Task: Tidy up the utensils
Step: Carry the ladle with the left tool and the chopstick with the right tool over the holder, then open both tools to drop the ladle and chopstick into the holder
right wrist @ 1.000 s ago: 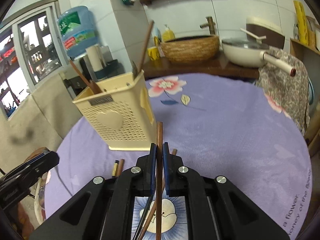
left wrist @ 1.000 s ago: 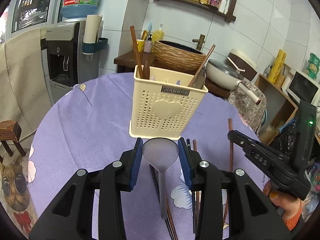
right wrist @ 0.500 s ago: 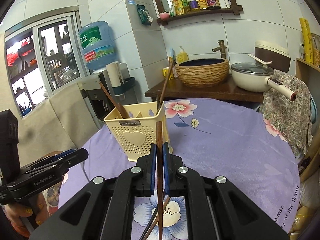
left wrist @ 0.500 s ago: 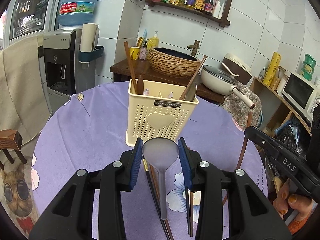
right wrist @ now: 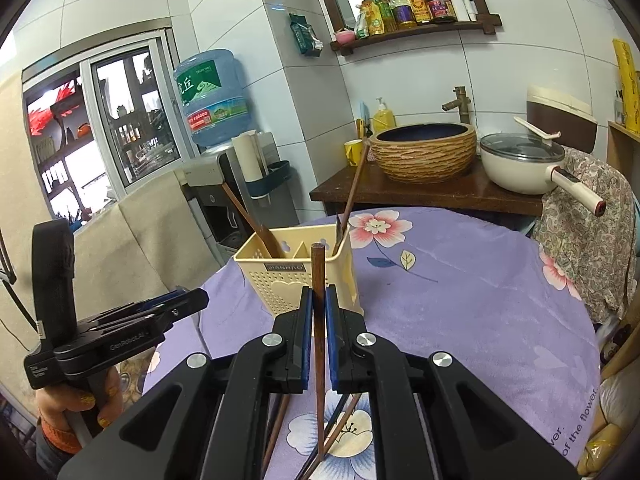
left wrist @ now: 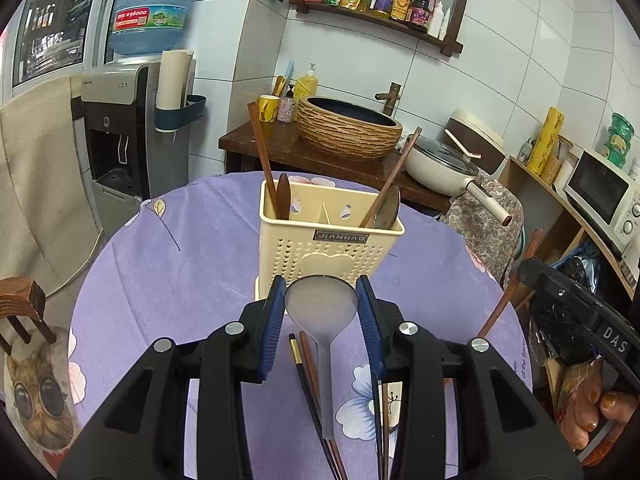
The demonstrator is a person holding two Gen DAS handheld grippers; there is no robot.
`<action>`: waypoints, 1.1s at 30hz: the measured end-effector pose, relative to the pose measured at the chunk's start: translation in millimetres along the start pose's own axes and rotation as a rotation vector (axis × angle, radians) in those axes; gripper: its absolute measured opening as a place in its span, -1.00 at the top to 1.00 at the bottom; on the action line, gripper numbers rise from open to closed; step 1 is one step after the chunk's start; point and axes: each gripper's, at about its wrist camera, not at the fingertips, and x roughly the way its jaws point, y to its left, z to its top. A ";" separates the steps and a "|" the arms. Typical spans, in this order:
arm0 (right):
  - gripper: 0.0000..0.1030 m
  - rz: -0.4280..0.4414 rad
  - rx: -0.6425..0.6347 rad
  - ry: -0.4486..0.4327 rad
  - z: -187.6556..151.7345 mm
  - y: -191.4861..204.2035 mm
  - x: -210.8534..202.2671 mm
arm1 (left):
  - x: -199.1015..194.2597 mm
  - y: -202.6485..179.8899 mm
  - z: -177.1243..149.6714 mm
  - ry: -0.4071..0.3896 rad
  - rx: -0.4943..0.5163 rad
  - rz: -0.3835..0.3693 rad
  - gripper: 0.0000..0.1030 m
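Left wrist view: the left tongs were seen pinching a grey spoon by its bowl, the handle hanging down over chopsticks left on the purple counter. The cream utensil basket stood just beyond, already holding a few wooden pieces. In the right wrist view, the right tongs were pressed together on a brown chopstick, held nearly upright in front of the basket.

Trouble could be expected from the spoon's grip: the rounded bowl was clamped only at its edges, so it might swivel or slip out when tipped over the basket. The long chopstick could catch the rim or a divider and be levered loose, or the light basket could be knocked over by it. With both tools near one opening, a collision was also possible.

"JIANHAO" was read on the basket's plate, "DAS" on the right tool, "GenRobot.AI" on the left tool, and "96000" on the water bottle.
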 end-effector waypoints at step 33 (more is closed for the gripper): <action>0.87 -0.120 -0.079 -0.172 114.1 23.9 87.3 | 76.7 16.0 121.6 -0.147 -0.097 0.160 0.29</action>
